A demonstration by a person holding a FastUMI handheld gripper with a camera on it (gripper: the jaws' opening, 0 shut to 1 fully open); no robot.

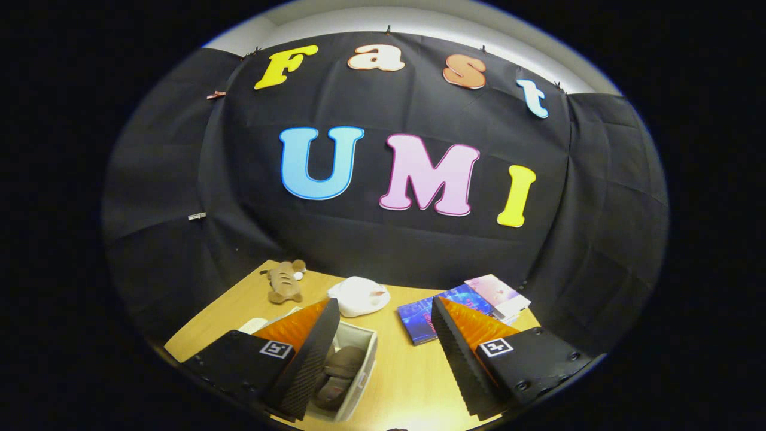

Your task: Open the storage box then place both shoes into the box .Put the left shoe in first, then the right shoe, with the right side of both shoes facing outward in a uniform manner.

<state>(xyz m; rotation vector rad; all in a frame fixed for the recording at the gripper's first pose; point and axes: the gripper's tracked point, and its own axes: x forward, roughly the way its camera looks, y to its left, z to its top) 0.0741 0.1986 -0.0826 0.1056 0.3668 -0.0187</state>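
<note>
Gripper (383, 347) fingers wide apart, empty; lower left, box (359, 383) holds shoes (341, 374), soft and light; grip by the heel.

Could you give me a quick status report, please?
Gripper open, holding nothing. Shoes inside open box, by one finger. Nothing blocking.

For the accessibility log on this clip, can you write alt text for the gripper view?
The hand-held gripper is open over a light wooden table, its fingers spread and holding nothing. By the left finger, a white fabric storage box holds brown shoes. Beyond lie a white cloth bundle, a brown plush toy and a blue book.
</note>
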